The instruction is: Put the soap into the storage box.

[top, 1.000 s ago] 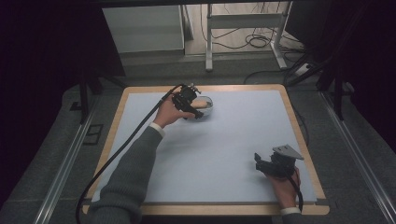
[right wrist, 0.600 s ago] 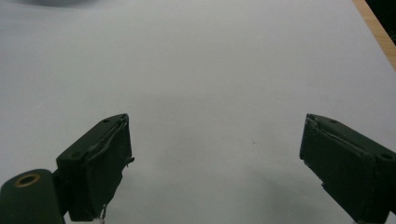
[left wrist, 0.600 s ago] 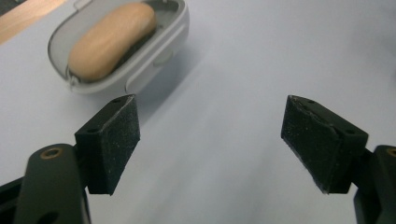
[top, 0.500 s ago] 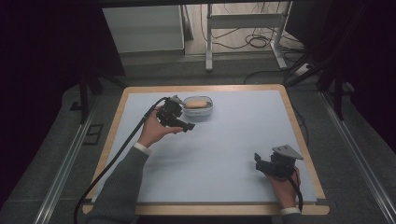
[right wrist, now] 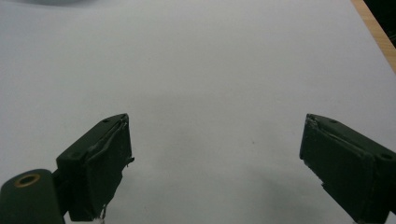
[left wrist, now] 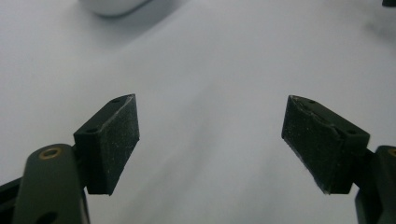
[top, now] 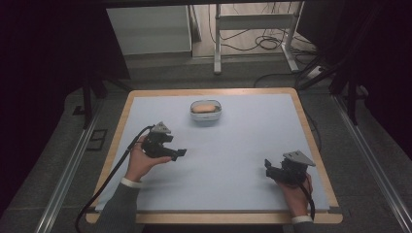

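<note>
A small white bowl (top: 206, 110) with something orange-tan (top: 203, 108) inside stands on the pale mat near the table's far edge. My left gripper (top: 180, 153) hovers over the left-middle of the mat, well short of the bowl, and it is open with nothing between its pads (left wrist: 112, 140). The bowl's blurred rim (left wrist: 114, 5) shows at the top of the left gripper view. My right gripper (top: 267, 167) rests low near the front right corner, open and empty, its pads (right wrist: 100, 163) wide apart over bare mat.
The pale mat (top: 233, 141) lies on a wooden-edged table (top: 316, 145). Metal rails run along both sides on the floor. A table frame with cables (top: 252, 36) stands beyond the far edge. A wooden edge strip (right wrist: 376, 25) shows in the right gripper view.
My left gripper has drawn back from the bowl toward the near left, leaving the bowl with its contents standing alone. The right gripper has not moved.
</note>
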The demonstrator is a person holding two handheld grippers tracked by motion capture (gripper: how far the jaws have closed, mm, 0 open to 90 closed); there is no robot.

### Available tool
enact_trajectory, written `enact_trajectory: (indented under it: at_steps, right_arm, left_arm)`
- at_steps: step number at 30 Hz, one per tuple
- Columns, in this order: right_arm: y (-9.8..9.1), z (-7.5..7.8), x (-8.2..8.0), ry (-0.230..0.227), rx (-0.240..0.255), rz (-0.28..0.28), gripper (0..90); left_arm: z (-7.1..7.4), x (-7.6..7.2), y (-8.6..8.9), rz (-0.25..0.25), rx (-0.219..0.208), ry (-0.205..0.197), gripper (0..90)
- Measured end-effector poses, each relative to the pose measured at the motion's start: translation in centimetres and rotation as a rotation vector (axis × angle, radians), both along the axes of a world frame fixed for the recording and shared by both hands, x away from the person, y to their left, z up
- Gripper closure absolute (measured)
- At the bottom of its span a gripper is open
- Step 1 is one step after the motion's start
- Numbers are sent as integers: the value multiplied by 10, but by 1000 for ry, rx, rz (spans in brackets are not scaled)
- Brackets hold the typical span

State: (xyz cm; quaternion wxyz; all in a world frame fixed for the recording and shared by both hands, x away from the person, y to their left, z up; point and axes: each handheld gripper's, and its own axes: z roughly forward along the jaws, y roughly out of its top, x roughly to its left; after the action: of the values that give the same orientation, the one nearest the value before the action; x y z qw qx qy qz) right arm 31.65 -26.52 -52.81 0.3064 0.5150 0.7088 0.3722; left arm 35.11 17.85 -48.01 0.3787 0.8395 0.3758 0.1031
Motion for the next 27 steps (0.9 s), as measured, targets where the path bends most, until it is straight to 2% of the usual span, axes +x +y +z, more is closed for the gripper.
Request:
enact_trajectory:
  at_steps: [3, 7, 10, 12, 15, 18, 24, 27]
  right_arm:
    - [0, 0, 0, 0, -6, 0, 94]
    - [0, 0, 0, 0, -4, -1, 94]
    - [0, 0, 0, -2, 1, 1, 94]
    - [0, 0, 0, -4, 3, 6, 94]
    - [0, 0, -1, -9, 2, 11, 94]
    - [0, 0, -1, -12, 2, 15, 94]
    - [-1, 0, 0, -3, 12, 25, 94]
    - [-1, 0, 0, 2, 17, 24, 94]
  left_arm:
    - [-10, -12, 7, 14, -15, 4, 189]
    - [-20, -25, 15, 22, -5, 14, 188]
    - [-23, -32, 18, 25, -12, 25, 182]
    - [-23, -36, 22, 54, -18, 17, 184]
    - [-24, -38, 25, 71, -32, 12, 186]
    - [-26, -38, 24, 66, -16, 18, 179]
    - [-27, -38, 25, 74, -15, 14, 168]
    - [-29, -39, 26, 78, -15, 26, 163]
